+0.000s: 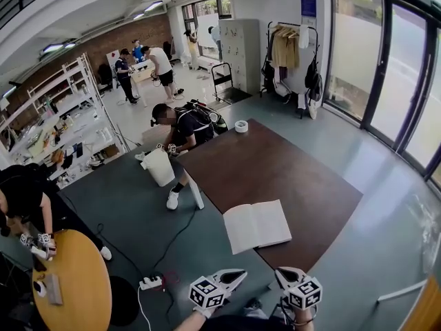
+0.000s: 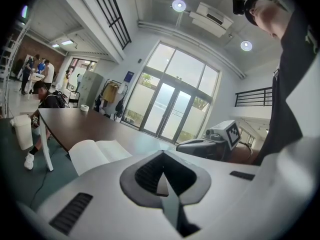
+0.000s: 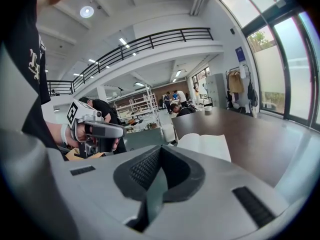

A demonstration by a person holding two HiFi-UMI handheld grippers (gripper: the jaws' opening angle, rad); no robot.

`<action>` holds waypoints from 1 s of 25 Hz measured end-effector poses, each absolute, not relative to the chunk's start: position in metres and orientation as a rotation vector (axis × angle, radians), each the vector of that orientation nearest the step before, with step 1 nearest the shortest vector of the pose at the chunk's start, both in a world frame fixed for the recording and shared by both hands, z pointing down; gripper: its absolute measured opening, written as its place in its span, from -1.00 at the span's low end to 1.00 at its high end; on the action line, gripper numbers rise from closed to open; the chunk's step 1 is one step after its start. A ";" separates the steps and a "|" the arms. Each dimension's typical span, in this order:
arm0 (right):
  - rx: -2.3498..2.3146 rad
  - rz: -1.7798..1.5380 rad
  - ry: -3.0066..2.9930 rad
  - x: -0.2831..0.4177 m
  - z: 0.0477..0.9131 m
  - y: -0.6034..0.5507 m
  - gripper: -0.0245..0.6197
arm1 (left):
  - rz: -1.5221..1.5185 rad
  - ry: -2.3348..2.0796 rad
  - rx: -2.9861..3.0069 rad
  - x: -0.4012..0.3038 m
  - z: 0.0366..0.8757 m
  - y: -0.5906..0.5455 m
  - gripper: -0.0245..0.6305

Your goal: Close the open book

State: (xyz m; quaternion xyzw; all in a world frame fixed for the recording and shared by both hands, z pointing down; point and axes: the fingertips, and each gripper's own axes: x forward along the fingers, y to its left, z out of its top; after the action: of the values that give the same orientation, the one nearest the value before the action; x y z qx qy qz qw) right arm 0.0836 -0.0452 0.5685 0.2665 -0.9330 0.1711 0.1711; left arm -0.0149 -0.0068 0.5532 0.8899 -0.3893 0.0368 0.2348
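Note:
An open book (image 1: 256,225) with blank white pages lies flat near the front corner of the dark brown table (image 1: 275,164). Both grippers hang in front of the table's near edge, below the book and off the tabletop. My left gripper (image 1: 239,274) is shut, with nothing between its jaws. My right gripper (image 1: 280,273) is shut and empty too. In the left gripper view the closed jaws (image 2: 162,179) point toward the book (image 2: 95,151), and the right gripper (image 2: 212,141) shows to the right. The right gripper view has the book (image 3: 205,144) ahead of its closed jaws (image 3: 155,184).
A roll of tape (image 1: 241,125) sits at the table's far end, where a person (image 1: 182,126) is bent over beside a white bin (image 1: 158,165). A round wooden table (image 1: 69,281) and a power strip (image 1: 150,282) are at the left. Glass doors (image 1: 393,67) line the right.

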 end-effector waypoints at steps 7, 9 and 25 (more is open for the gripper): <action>0.767 0.494 -2.662 0.102 0.571 -0.067 -0.96 | 0.094 -1.098 2.435 -0.003 0.558 -0.022 -0.91; 0.761 0.494 -2.666 0.106 0.569 -0.073 -0.96 | 0.091 -1.106 2.433 0.001 0.557 -0.027 -0.91; 0.741 0.521 -2.699 0.122 0.570 -0.094 -0.96 | 0.096 -1.144 2.436 0.021 0.553 -0.043 -0.91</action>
State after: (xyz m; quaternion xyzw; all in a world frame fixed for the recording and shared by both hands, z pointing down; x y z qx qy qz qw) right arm 0.1224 -0.0940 0.5701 0.2573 -0.9378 0.1809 0.1467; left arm 0.0212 -0.0431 0.5531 0.8818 -0.4144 0.0349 0.2225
